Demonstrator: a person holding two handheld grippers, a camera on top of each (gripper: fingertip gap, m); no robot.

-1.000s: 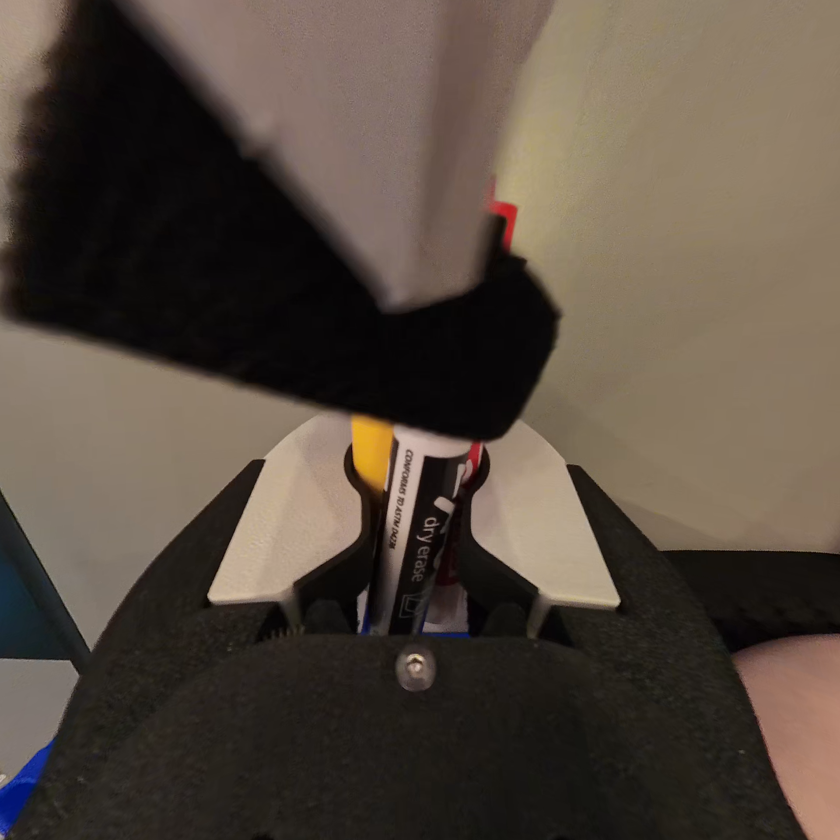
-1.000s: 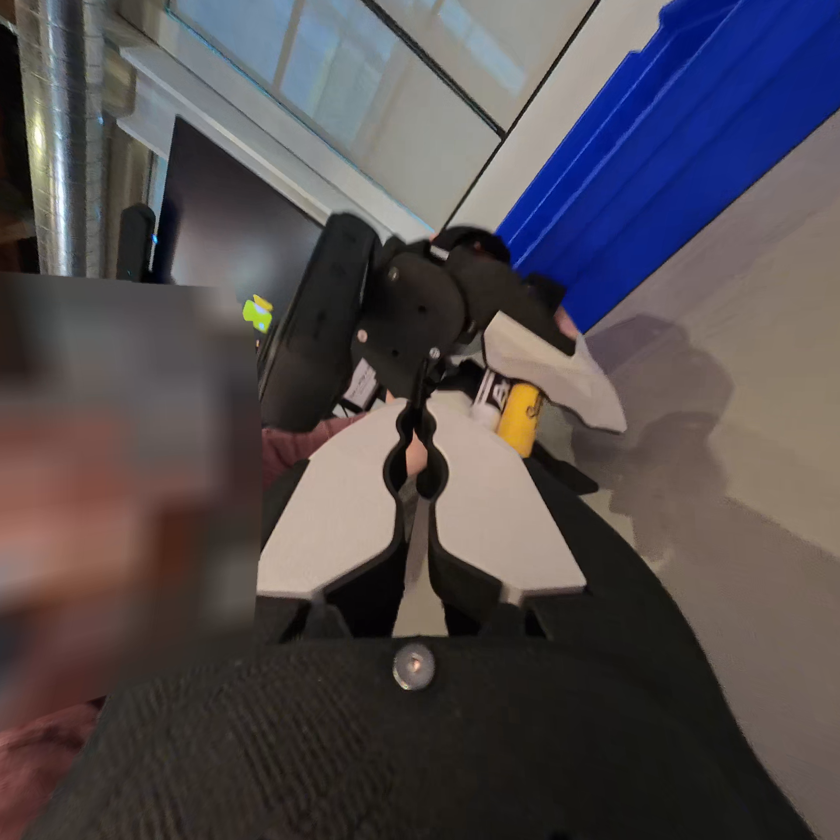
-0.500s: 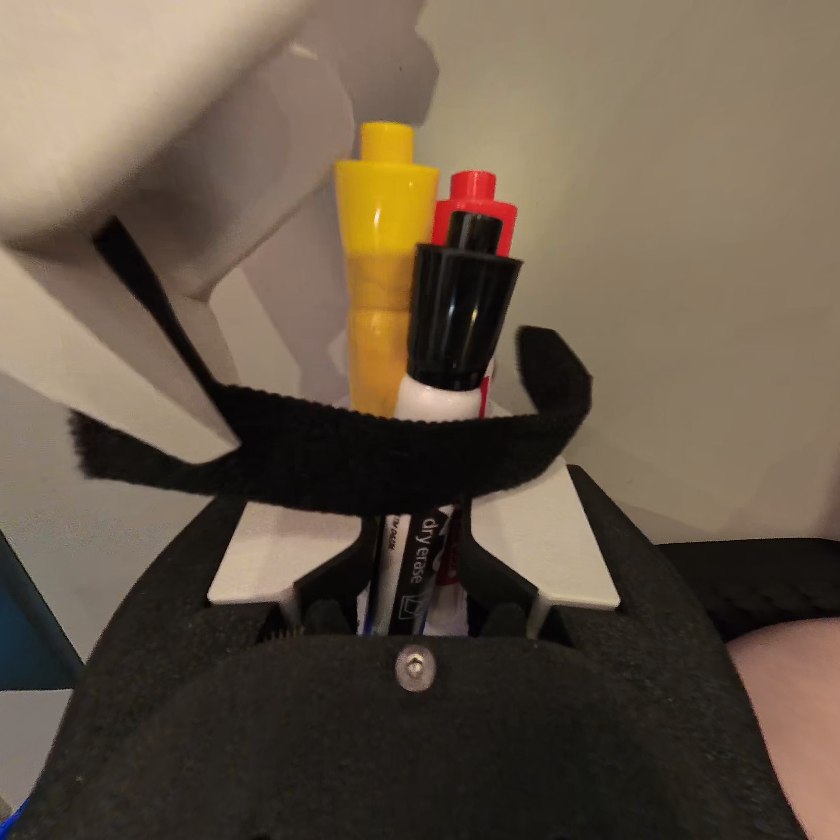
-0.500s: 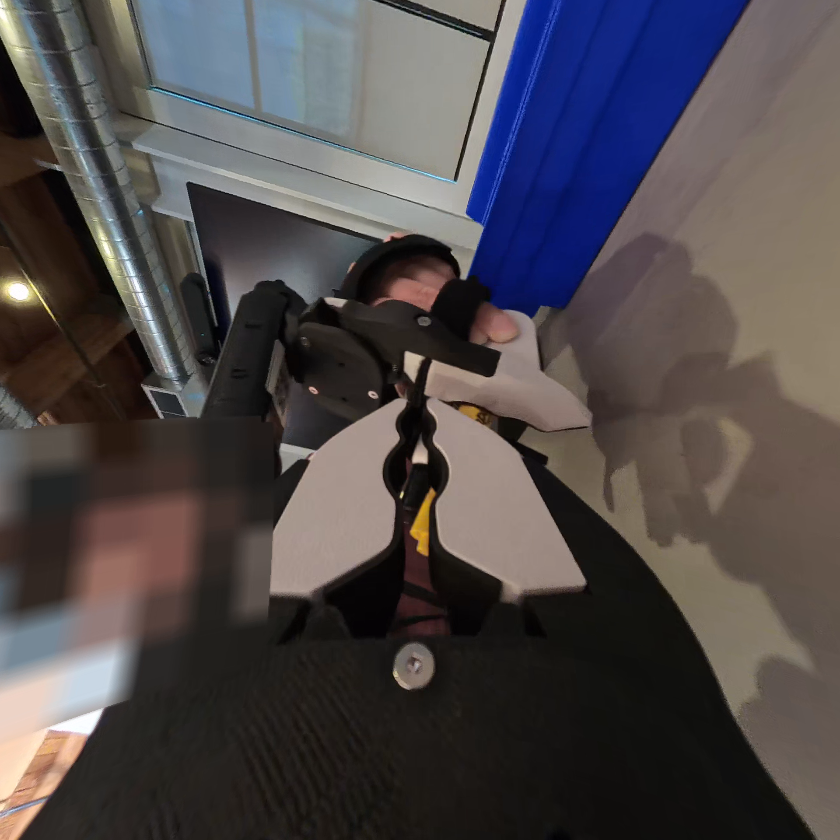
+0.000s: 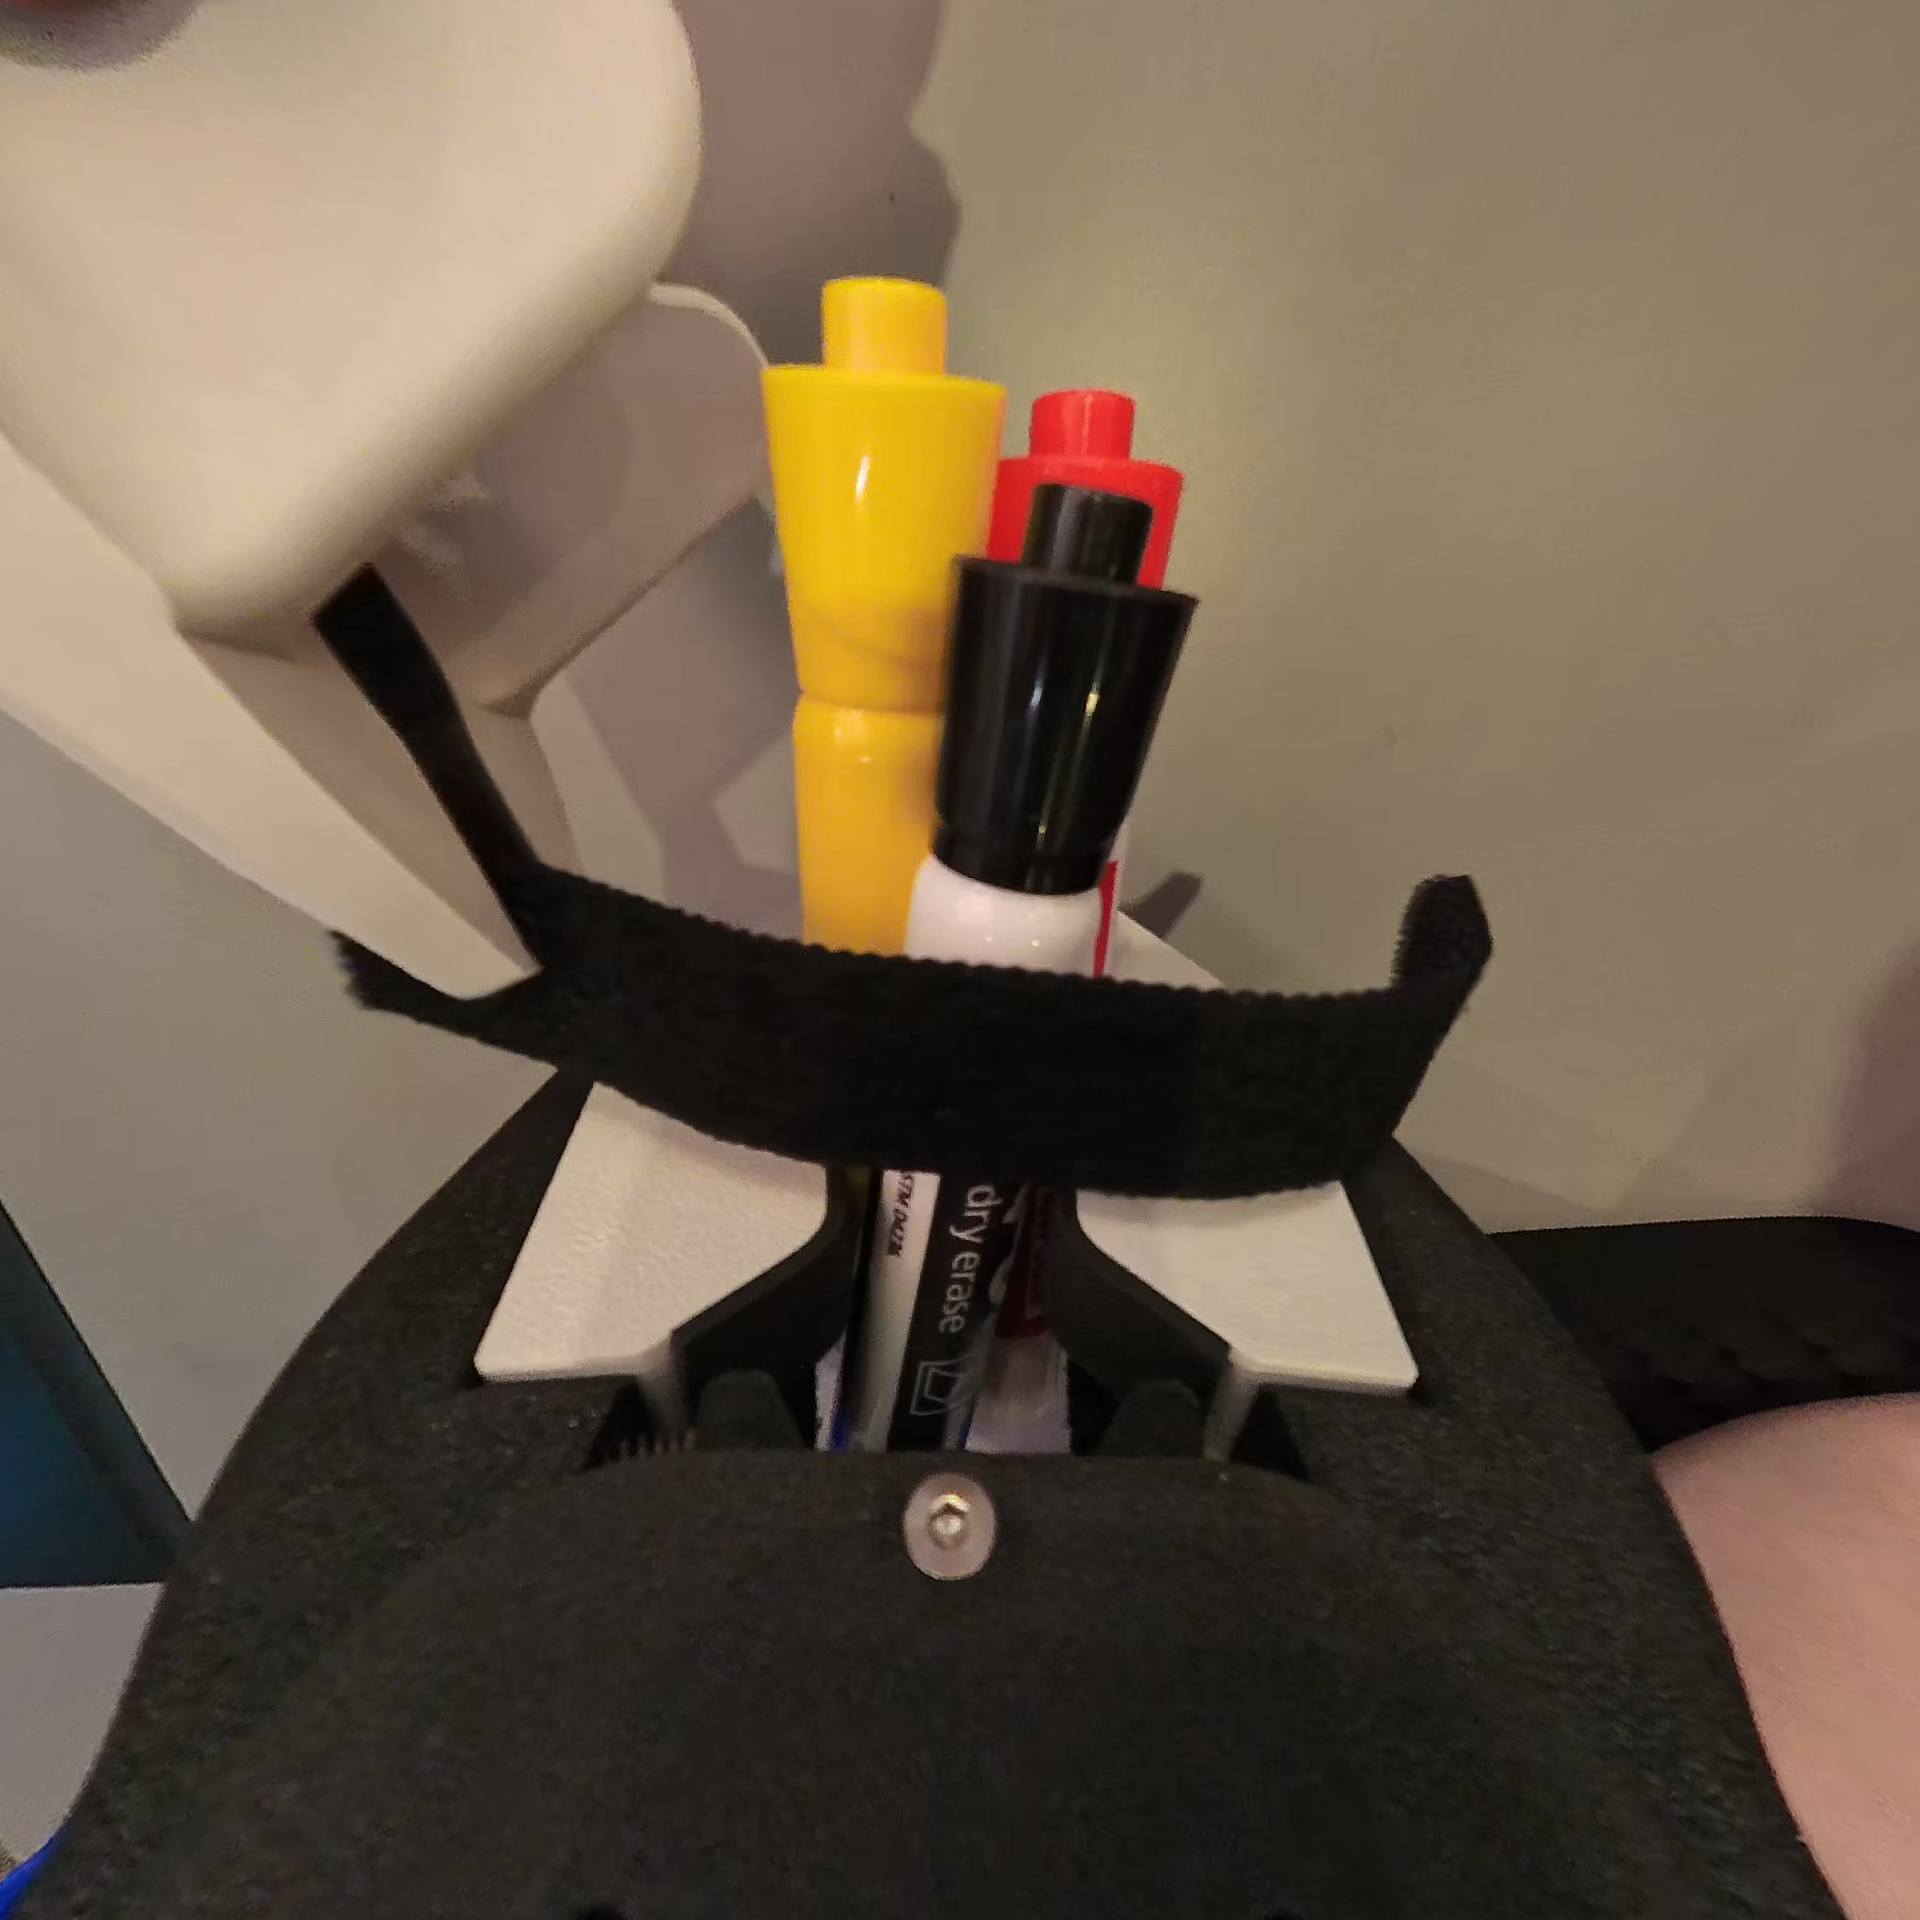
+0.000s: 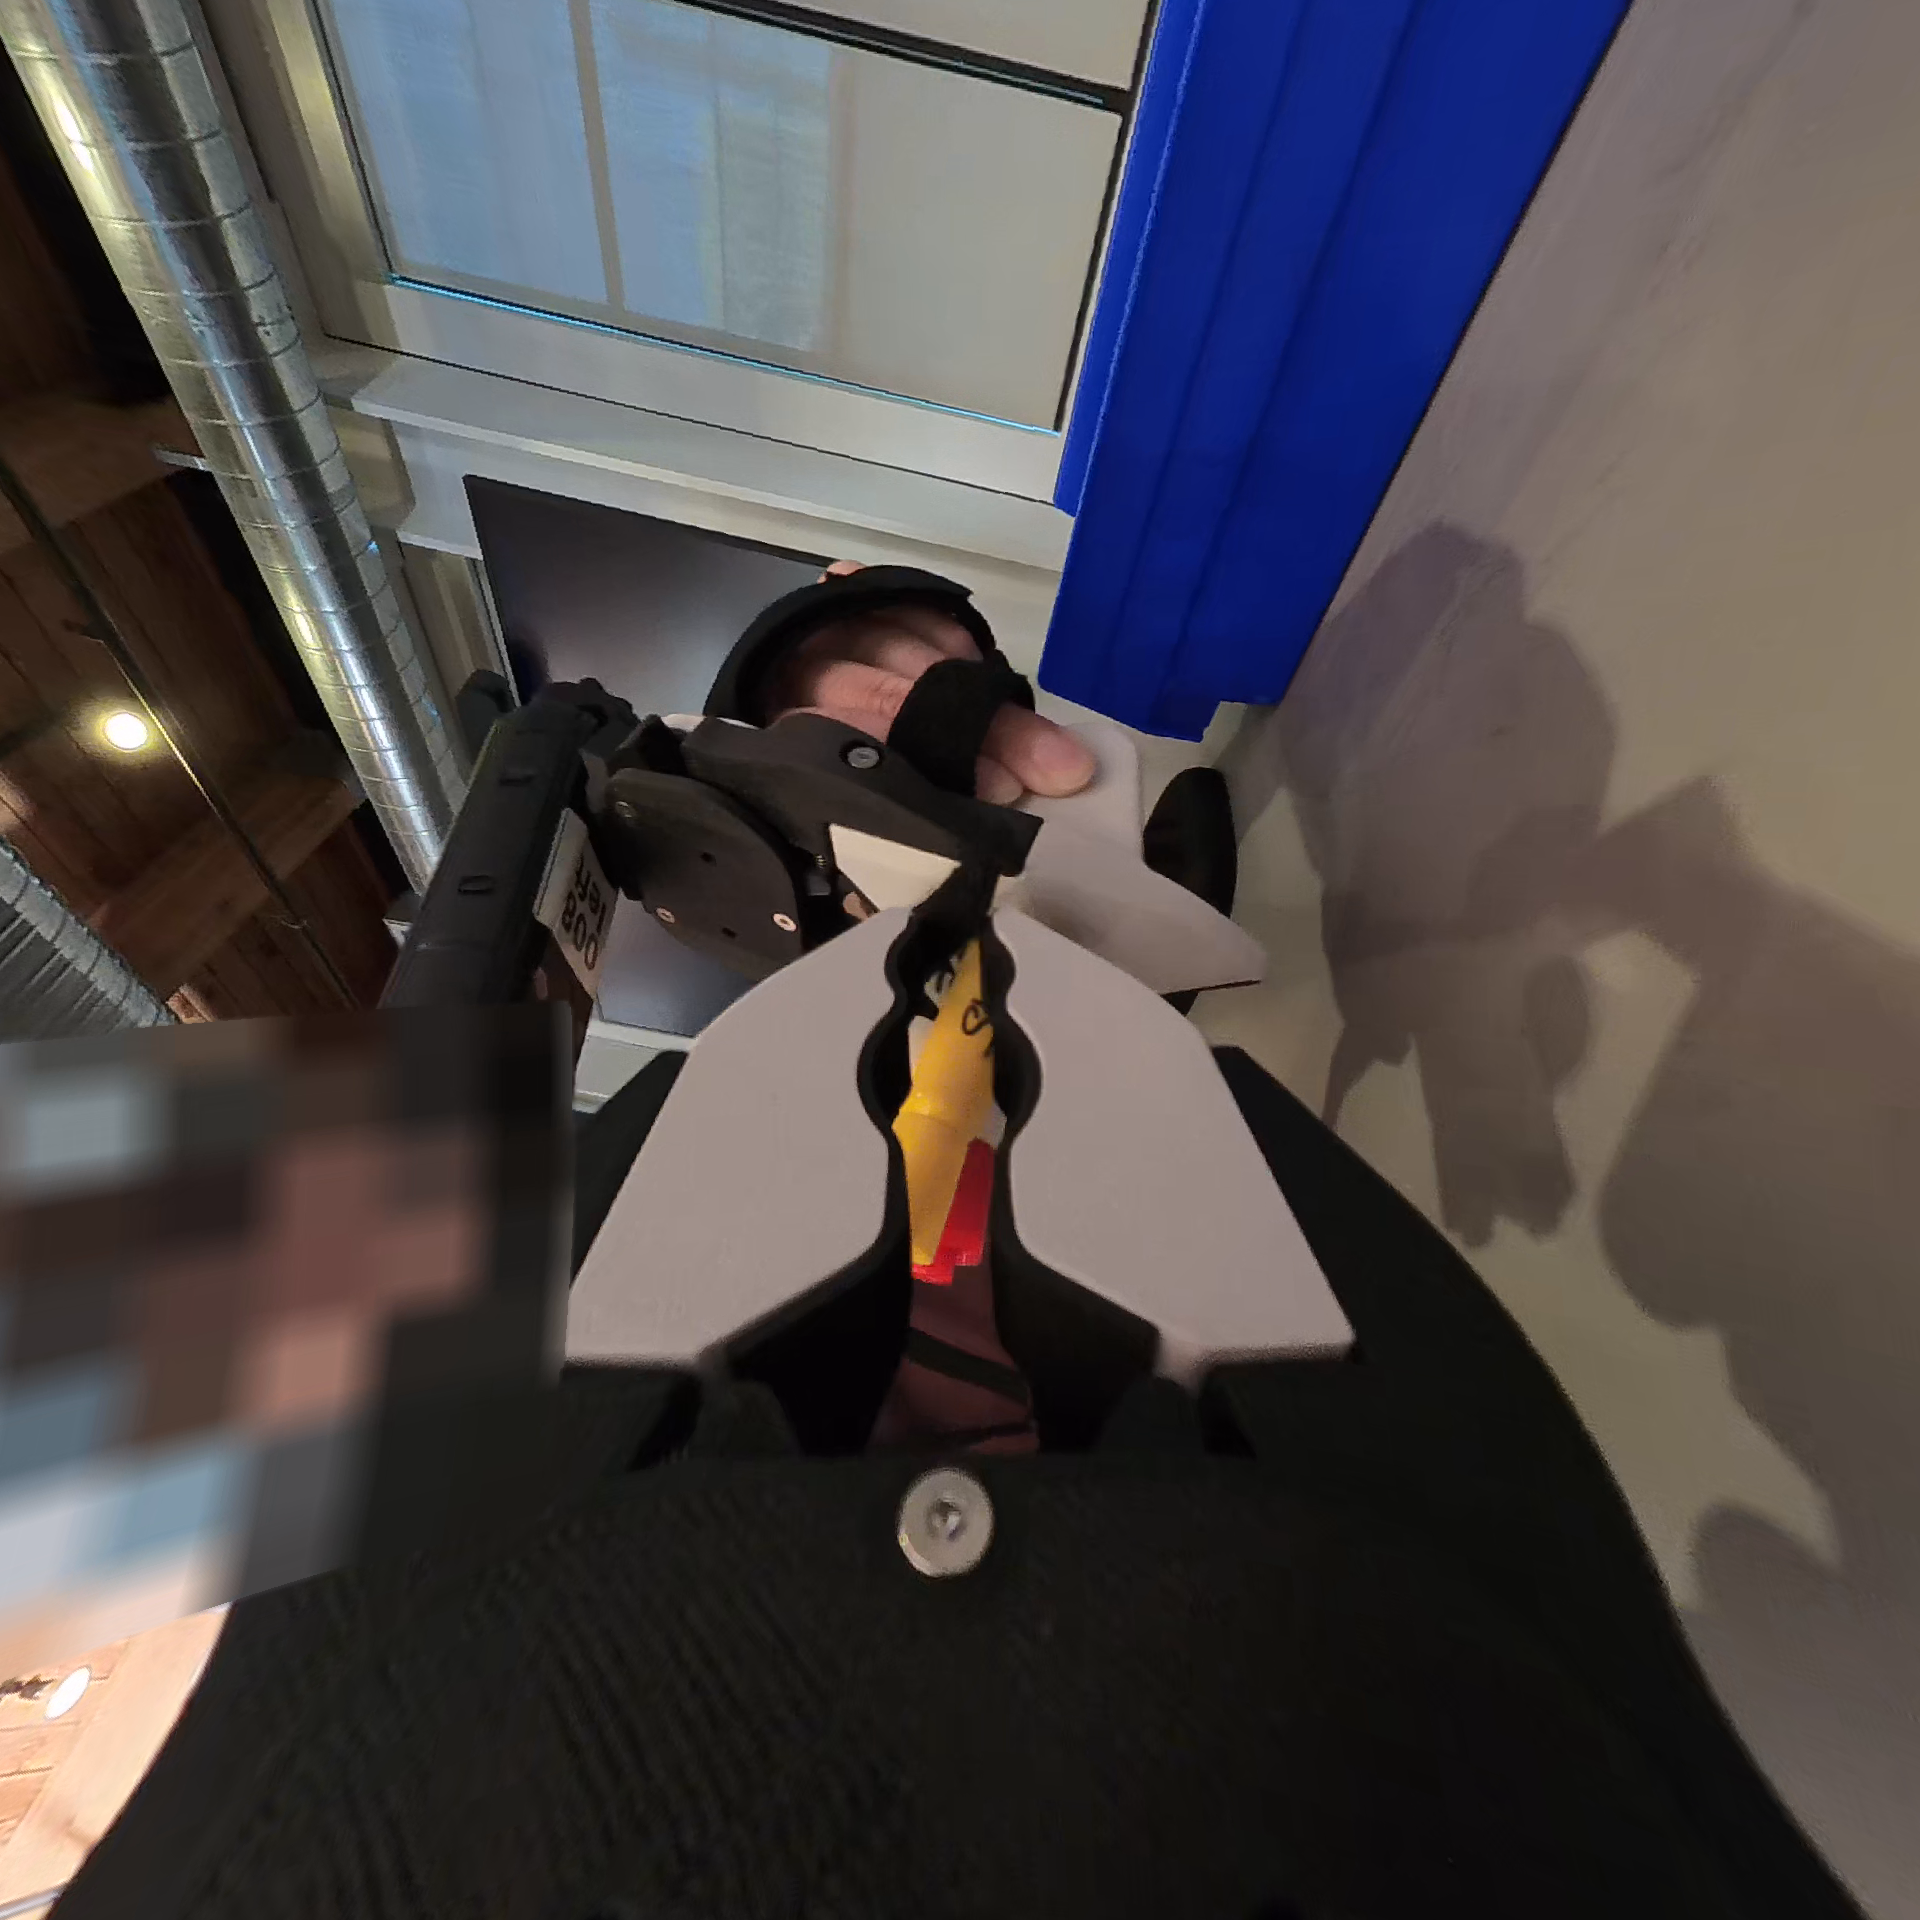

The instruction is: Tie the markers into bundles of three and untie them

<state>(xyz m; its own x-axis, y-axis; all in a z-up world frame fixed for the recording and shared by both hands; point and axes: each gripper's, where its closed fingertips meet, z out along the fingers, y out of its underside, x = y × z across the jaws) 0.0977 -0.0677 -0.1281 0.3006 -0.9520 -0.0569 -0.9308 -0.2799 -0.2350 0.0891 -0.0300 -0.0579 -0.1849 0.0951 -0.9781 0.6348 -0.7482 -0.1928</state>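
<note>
My left gripper (image 5: pixel 951 1101) is shut on three upright markers: yellow (image 5: pixel 873 582), red (image 5: pixel 1086 468) and black-capped (image 5: pixel 1060 707). A black hook-and-loop strap (image 5: pixel 935 1070) lies open across their front, its right end curling up free. My right gripper (image 5: pixel 499 966) comes in from the upper left, shut on the strap's left end. In the right wrist view my right gripper (image 6: pixel 951 914) pinches the strap (image 6: pixel 951 894). The yellow marker (image 6: pixel 940 1091) and red marker (image 6: pixel 956 1247) show through the gap between its fingers, and the left gripper (image 6: pixel 727 852) is just behind.
A grey table surface (image 6: pixel 1662 727) is on the right, with a blue bin (image 6: pixel 1299 364) on it. A hand (image 6: pixel 1029 758) holds the left gripper. A dark monitor (image 6: pixel 644 603), a window and a metal duct (image 6: pixel 239 364) lie beyond. My right fingertips sit around 8 cm from my left ones.
The strap was wrapped tight round the markers a second ago. My right gripper has pulled its end off and out to the left, so the strap now hangs open.
</note>
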